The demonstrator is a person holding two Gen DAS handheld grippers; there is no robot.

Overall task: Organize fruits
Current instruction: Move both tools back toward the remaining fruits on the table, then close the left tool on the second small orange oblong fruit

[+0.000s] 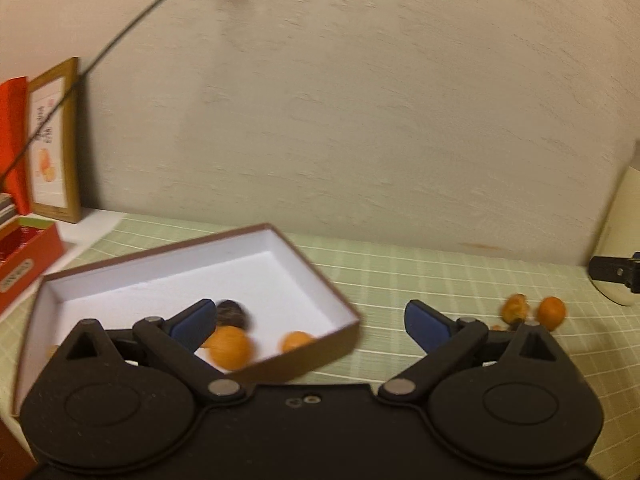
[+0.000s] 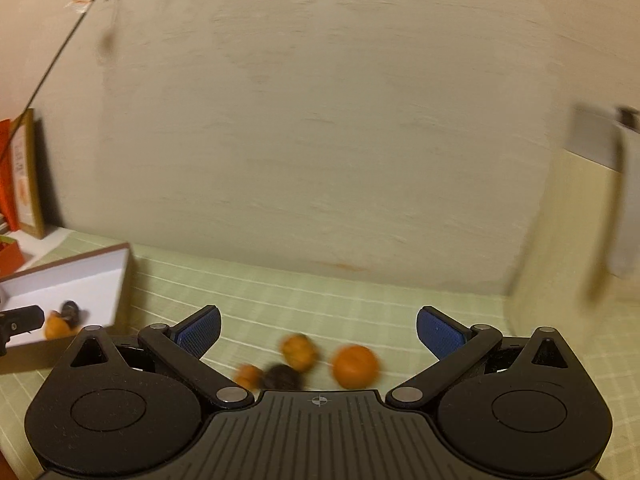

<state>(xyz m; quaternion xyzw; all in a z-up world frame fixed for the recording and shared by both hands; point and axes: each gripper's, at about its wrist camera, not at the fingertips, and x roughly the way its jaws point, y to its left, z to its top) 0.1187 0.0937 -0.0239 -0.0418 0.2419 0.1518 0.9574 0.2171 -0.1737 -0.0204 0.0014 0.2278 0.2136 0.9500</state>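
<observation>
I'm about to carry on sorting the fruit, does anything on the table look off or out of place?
Yes. One fruit on the green cloth looks damaged: the wrinkled one beside the smooth orange. Next to them lies a dark fruit, much like the one in the white box. The box also sits askew to the cloth's grid.

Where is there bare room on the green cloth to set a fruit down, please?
The green cloth is free between the white box and the cream container, along the wall. It is crowded just ahead of the right gripper, where loose fruits cluster.
</observation>
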